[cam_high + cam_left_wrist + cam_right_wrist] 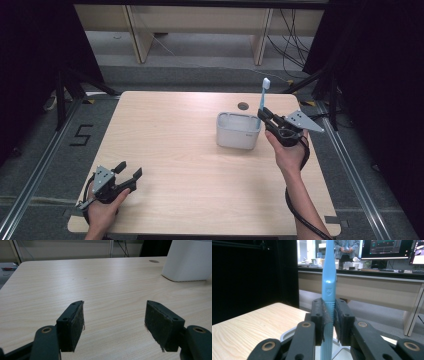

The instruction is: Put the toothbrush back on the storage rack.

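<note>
Wooden table, monitors, long desk

The person's two forearms come in from the near edge of the counter, well apart. The left hand rests low at the near left corner, wrapped around the left gripper, whose black fingers stand wide apart with bare wood between them, pointing across the counter. The right forearm stretches farther forward on the right side, its cable looping down along the arm. The right hand holds the right gripper raised and tipped up and away, grey plate on top, its fingers pressed together on a blue toothbrush that stands upright between them.
</note>
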Motion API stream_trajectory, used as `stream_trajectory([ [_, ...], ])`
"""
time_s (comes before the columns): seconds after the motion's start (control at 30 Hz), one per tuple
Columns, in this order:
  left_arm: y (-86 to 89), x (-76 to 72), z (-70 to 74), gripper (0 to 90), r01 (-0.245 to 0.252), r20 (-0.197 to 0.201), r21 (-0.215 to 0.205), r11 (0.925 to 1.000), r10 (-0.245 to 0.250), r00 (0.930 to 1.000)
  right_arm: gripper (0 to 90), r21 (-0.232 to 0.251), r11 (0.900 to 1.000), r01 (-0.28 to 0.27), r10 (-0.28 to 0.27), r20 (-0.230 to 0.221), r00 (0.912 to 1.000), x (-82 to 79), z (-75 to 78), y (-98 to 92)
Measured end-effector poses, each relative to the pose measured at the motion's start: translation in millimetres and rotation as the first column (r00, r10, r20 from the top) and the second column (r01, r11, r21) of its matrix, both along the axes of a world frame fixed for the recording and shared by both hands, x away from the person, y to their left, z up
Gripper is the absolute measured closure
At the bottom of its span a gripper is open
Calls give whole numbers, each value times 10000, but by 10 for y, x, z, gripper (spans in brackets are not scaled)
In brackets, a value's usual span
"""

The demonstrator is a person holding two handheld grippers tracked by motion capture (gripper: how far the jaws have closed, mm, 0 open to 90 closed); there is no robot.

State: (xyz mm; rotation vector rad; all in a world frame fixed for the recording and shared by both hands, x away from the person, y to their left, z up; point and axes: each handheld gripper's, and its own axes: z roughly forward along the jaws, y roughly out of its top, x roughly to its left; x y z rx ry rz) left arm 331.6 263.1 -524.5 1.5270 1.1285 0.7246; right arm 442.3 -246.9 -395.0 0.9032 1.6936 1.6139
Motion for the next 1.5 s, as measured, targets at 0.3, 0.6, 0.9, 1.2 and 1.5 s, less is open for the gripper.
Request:
stream_trajectory([
  [0.3, -4, 3, -1, 313, 26, 8, 7, 10000, -26, 10000, 792, 183, 9997, 139, -134, -269, 9995, 43, -22, 16],
  [0.6, -7, 5, -1, 314, 34, 5, -5, 10000, -34, 10000, 792, 53, 9997, 259, -258, -91, 9996, 123, -59, 6],
  [0.9, -8, 4, 0, 314, 24, -17, 6, 10000, -24, 10000, 792, 67, 9993, 369, -369, -33, 9993, 163, -78, 27],
  [1.2, -6, 1, 4, 315, -7, -95, 33, 10000, 7, 10000, 792, -22, 9990, 446, -447, -265, 9986, 191, -117, 25],
  [1.5, -5, 5, -1, 313, 17, -15, -56, 10000, -17, 10000, 791, -27, 9989, 470, -470, -219, 9987, 223, -179, 31],
])
